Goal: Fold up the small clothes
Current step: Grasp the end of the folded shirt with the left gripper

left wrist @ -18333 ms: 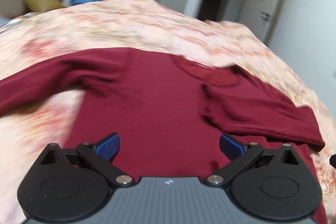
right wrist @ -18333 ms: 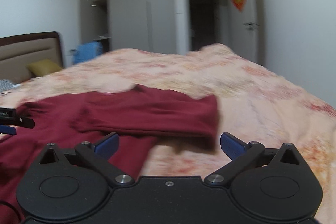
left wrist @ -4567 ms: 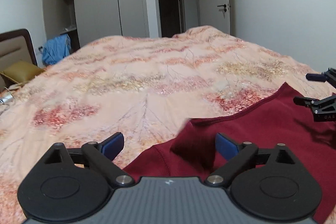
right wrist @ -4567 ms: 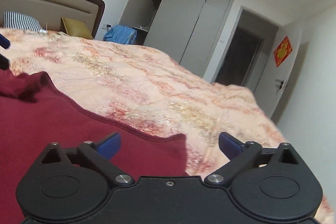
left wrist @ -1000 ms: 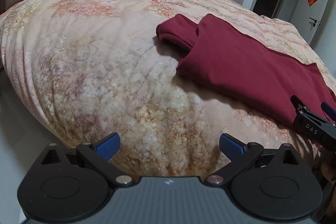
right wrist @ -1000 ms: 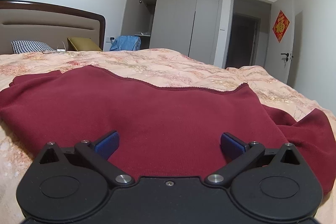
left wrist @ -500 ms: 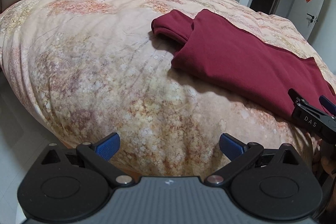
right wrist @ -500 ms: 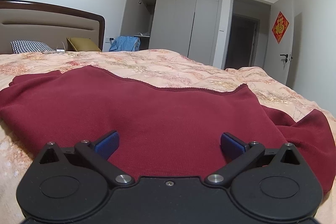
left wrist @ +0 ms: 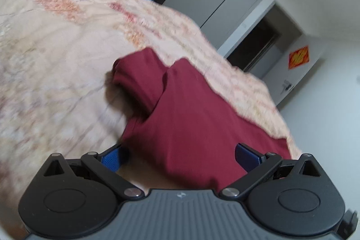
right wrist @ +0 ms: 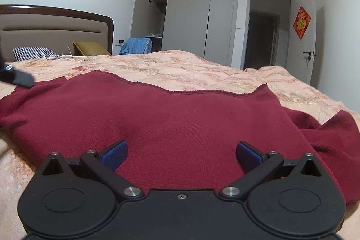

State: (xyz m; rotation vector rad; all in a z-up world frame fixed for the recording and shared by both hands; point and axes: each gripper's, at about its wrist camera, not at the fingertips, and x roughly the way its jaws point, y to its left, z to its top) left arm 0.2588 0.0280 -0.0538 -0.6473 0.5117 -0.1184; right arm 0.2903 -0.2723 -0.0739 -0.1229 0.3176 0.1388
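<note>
A dark red sweater [right wrist: 175, 118] lies partly folded on the bed, near its front edge. It also shows in the left wrist view [left wrist: 193, 114], with a folded sleeve bunched at its far left end. My left gripper [left wrist: 180, 156] is open and empty, low over the sweater's near left edge. My right gripper [right wrist: 181, 154] is open and empty, just above the sweater's near edge. A loose sleeve end [right wrist: 333, 134] sticks out at the right. A black part of the left gripper [right wrist: 18, 78] shows at the left edge of the right wrist view.
The bed has a peach floral quilt [right wrist: 202, 69]. A headboard [right wrist: 56, 26], a checked pillow [right wrist: 33, 52] and a mustard cushion [right wrist: 90, 47] are at the far left. Grey wardrobes [right wrist: 198, 15], a blue garment [right wrist: 137, 45] and a doorway [right wrist: 261, 37] stand behind.
My left gripper has swung in from beyond the bed's corner to just over the sweater's left edge, and its view is tilted and blurred. The right gripper has not moved.
</note>
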